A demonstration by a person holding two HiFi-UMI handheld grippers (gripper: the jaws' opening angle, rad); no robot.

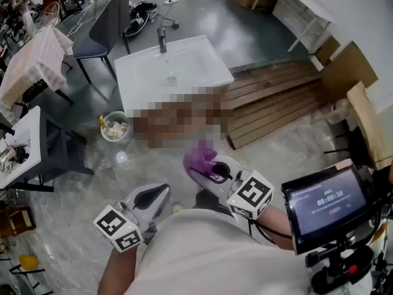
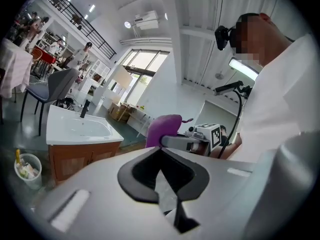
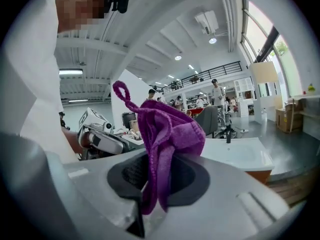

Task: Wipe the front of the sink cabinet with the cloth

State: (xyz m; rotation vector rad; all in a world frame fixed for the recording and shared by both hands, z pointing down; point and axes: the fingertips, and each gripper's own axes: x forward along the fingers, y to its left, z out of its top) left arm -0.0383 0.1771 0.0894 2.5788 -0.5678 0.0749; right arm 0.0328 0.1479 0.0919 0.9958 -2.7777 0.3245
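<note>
The sink cabinet [image 1: 184,118] stands ahead of me, with a white basin [image 1: 172,66] and black tap on top and a wooden front, part of it under a mosaic patch. My right gripper [image 1: 199,166] is shut on a purple cloth [image 1: 201,157] and held in the air short of the cabinet, apart from it. In the right gripper view the cloth [image 3: 167,134] bunches up out of the jaws, and the basin [image 3: 240,154] lies beyond. My left gripper [image 1: 164,191] hangs lower left, shut and empty [image 2: 160,151]. Its view shows the cabinet [image 2: 82,154] and the cloth [image 2: 162,129].
A small bucket [image 1: 114,126] with bottles sits on the floor left of the cabinet. Wooden slats [image 1: 276,100] lie to its right. A grey chair [image 1: 104,26] stands behind, a white table [image 1: 24,146] at left, and a screen [image 1: 328,204] at my right.
</note>
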